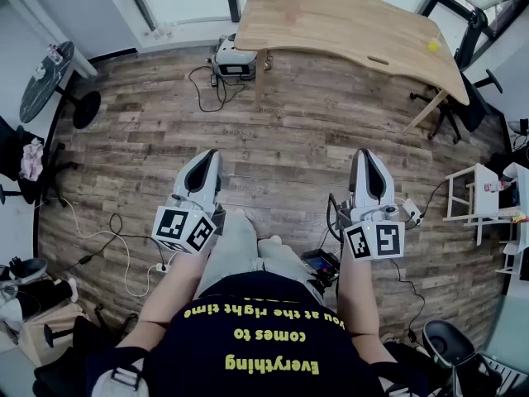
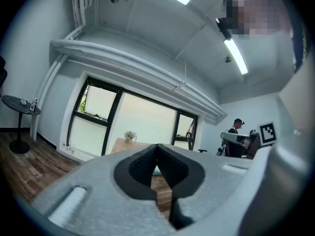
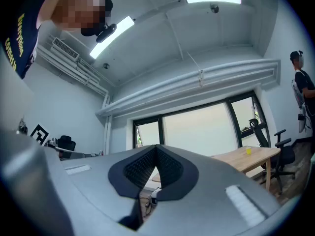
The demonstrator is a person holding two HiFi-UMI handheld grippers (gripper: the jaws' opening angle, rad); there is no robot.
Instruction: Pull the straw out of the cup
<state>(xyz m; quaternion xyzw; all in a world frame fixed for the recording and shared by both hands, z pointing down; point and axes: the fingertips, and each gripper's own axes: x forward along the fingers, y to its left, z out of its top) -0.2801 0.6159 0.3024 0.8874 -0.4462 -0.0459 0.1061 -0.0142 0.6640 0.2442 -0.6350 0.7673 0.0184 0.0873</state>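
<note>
A small yellow cup stands near the right end of the wooden table, far ahead of me; the right gripper view shows the cup as a tiny yellow spot. No straw can be made out at this distance. My left gripper and right gripper are held side by side over the wooden floor, well short of the table. In the left gripper view the gripper has its jaws closed tip to tip with nothing between them. The right gripper is likewise shut and empty.
A grey device with cables lies on the floor by the table leg. A round black side table stands at the left, a white stool and an office chair at the right. Another person stands by the table.
</note>
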